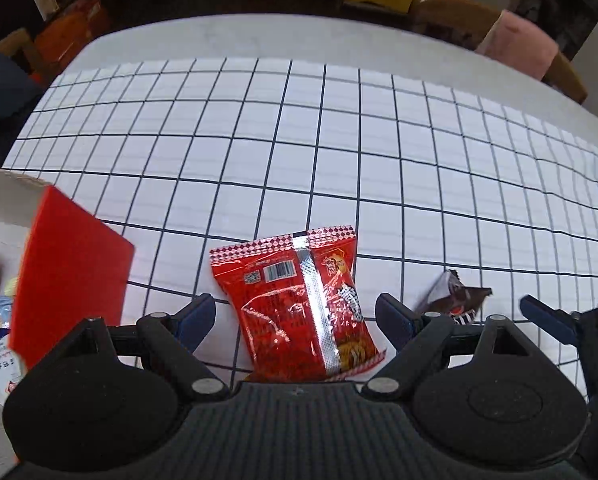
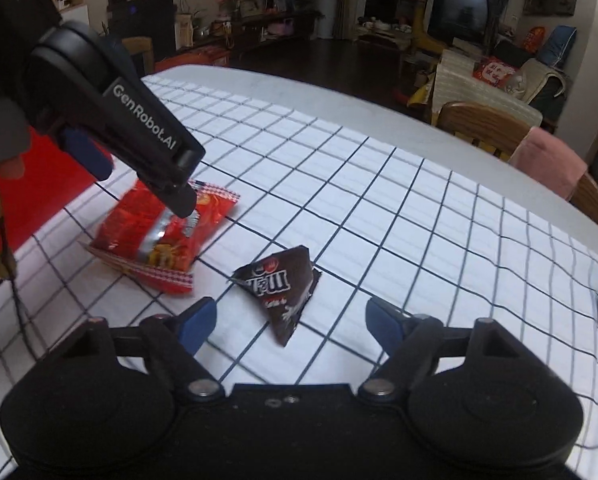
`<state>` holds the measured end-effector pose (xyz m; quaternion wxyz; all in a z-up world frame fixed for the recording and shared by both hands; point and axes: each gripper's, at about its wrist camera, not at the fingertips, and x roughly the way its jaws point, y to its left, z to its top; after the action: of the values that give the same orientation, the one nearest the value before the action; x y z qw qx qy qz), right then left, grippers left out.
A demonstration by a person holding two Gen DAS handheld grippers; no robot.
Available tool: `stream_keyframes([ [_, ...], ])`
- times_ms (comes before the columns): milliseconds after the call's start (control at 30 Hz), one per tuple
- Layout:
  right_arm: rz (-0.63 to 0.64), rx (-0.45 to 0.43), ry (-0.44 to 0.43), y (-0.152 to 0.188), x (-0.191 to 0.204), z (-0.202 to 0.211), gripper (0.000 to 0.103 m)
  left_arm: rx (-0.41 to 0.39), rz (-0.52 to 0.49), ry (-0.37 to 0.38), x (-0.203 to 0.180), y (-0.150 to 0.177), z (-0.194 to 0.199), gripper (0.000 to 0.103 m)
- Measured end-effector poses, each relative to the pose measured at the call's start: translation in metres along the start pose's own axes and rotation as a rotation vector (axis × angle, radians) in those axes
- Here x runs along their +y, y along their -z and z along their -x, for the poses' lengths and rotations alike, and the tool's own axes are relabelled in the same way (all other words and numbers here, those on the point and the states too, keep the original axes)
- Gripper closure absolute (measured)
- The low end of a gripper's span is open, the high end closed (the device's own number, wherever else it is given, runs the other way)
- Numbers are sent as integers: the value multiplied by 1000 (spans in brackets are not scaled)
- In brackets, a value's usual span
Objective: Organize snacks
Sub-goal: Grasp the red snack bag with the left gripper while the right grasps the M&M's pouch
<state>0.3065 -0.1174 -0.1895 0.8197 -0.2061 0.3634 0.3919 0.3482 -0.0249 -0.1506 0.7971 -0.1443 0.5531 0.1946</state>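
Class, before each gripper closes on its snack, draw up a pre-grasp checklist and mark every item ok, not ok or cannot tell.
1. Left gripper jaws open: ok.
2. Red snack bag lies between the left jaws: ok.
3. Right gripper jaws open: ok.
4. Brown candy packet centred in the right jaws: ok.
5. Pads pressing either snack: not ok.
6. Red-lidded box has room: cannot tell.

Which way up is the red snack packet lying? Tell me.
Back side up, flat on the checked cloth: the red snack packet shows its barcode and silver centre seam.
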Motion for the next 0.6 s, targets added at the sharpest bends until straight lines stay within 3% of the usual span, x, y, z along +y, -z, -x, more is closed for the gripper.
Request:
stream_keyframes([
  [300, -43, 13, -42, -5, -10, -29, 33, 84, 15, -63, -6, -12, -32, 16],
  [600, -64, 2, -85, -8, -8, -33, 57, 119, 20, -59, -6, -17, -52, 18],
])
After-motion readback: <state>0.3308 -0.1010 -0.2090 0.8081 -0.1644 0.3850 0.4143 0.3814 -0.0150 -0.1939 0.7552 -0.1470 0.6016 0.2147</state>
